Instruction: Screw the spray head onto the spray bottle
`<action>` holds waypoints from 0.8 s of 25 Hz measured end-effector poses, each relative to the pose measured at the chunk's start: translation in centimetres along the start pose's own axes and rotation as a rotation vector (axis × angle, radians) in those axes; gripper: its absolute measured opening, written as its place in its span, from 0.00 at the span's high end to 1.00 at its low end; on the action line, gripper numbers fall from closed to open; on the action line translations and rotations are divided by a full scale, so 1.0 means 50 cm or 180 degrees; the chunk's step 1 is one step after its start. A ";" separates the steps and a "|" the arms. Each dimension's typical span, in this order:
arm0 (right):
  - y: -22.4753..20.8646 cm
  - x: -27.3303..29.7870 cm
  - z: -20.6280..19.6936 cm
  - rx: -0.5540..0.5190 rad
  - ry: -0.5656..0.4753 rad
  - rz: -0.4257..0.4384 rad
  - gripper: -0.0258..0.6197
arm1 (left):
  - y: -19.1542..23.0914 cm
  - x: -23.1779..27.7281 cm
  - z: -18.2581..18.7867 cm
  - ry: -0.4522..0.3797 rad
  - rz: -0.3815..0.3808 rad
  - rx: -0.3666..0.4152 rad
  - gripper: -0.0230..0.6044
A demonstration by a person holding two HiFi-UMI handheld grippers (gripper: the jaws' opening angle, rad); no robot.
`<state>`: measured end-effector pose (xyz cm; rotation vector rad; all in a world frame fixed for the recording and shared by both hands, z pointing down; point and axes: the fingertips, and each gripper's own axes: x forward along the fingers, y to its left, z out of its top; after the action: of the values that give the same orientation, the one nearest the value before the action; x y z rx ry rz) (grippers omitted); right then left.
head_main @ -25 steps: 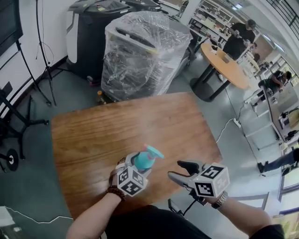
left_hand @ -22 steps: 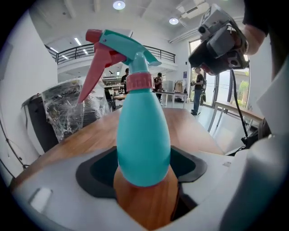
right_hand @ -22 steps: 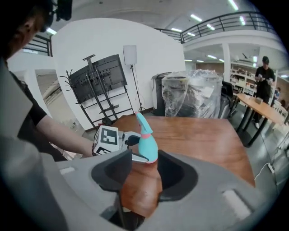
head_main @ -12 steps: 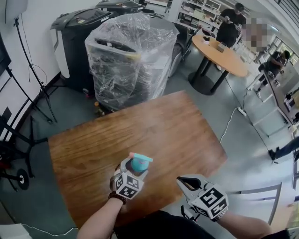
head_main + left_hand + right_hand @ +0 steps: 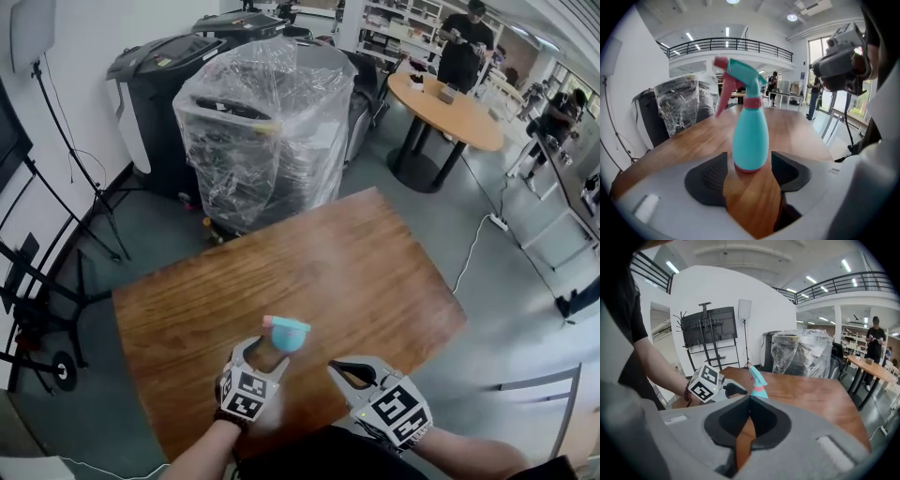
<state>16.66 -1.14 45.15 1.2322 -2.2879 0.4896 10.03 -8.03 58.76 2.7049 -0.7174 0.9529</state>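
- Right gripper [image 5: 337,369]: jaws wide apart a second ago, now shut tip to tip on nothing; it hangs near the table's near edge, right of the bottle [image 5: 284,334] and clear of it
- Left gripper [image 5: 267,354]: jaws closing; the bottle's base stands between the tips with a thin gap on each side, so the pads are not pressing; a second ago the bottle sat deeper in these jaws
- Bottle: upright on the table [image 5: 375,272], near the near edge, just beyond the left gripper; the head [image 5: 743,77] sits on top, pink collar at the neck
- Reading: one tool shut and empty, the other loose round a standing bottle; likely both are letting go
- Head looks seated and straight; the task is probably done or nearly so; how tight the thread is, I cannot tell
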 end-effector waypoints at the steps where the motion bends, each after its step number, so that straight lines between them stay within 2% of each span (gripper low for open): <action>1: 0.010 0.008 0.009 0.0009 -0.0064 0.0026 0.97 | -0.004 -0.028 0.017 -0.0088 0.0020 -0.0042 0.50; 3: 0.029 0.025 0.025 0.0035 -0.0179 0.0064 0.97 | -0.012 -0.085 0.066 -0.0342 0.0052 -0.0142 0.69; 5: 0.047 0.041 0.036 0.0085 -0.0278 0.0092 0.97 | -0.028 -0.136 0.113 -0.0613 0.0001 -0.0320 0.94; 7: 0.063 0.052 0.041 0.0149 -0.0356 0.0095 0.97 | -0.045 -0.173 0.142 -0.0782 -0.0108 -0.0524 0.95; 9: 0.071 0.059 0.045 0.0232 -0.0422 0.0049 0.97 | -0.049 -0.198 0.151 -0.0824 -0.0142 -0.0615 0.94; 20: 0.094 0.062 0.068 0.0455 -0.0614 -0.0141 0.97 | -0.069 -0.249 0.165 -0.0861 -0.0230 -0.0336 0.94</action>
<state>10.37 -2.49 43.79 1.4531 -2.4135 0.5474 7.77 -2.99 44.46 2.7726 -0.6887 0.5225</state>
